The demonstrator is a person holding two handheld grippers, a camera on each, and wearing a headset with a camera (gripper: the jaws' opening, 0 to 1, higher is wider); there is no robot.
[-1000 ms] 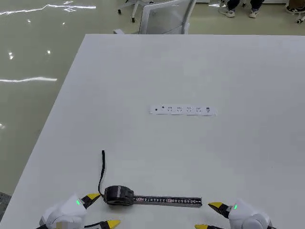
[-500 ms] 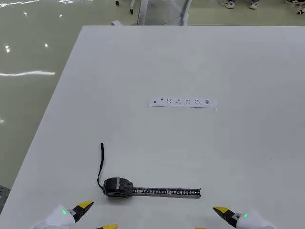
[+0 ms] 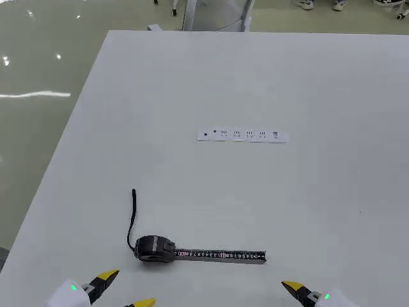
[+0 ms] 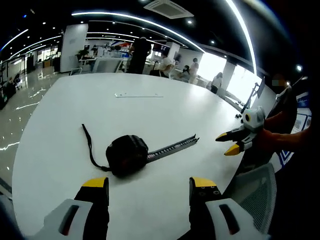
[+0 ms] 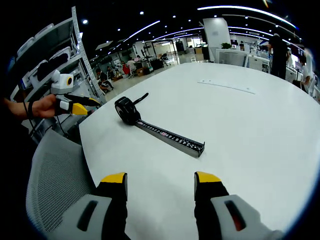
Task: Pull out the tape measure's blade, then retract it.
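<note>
A black tape measure (image 3: 155, 248) lies on the white table (image 3: 243, 83) near its front edge, a wrist strap (image 3: 133, 214) trailing away from it. Its blade (image 3: 220, 256) is pulled out to the right and lies flat. My left gripper (image 3: 121, 289) is open at the bottom left, short of the case and touching nothing. In the left gripper view the case (image 4: 126, 153) sits just beyond the open gripper (image 4: 149, 183). My right gripper (image 3: 293, 288) is at the bottom right; in its own view it (image 5: 160, 177) stands open, the blade tip (image 5: 198, 148) just ahead.
A white power strip (image 3: 241, 135) lies flat at the table's middle. The table's left edge drops to a shiny floor (image 3: 38, 96). A chair (image 3: 217, 16) stands at the far edge. People stand in the background of the gripper views.
Both grippers have drawn back toward the near table edge, away from the tape measure. The left one no longer sits beside the case. Tape measure and blade have stayed put; the head camera shifted.
</note>
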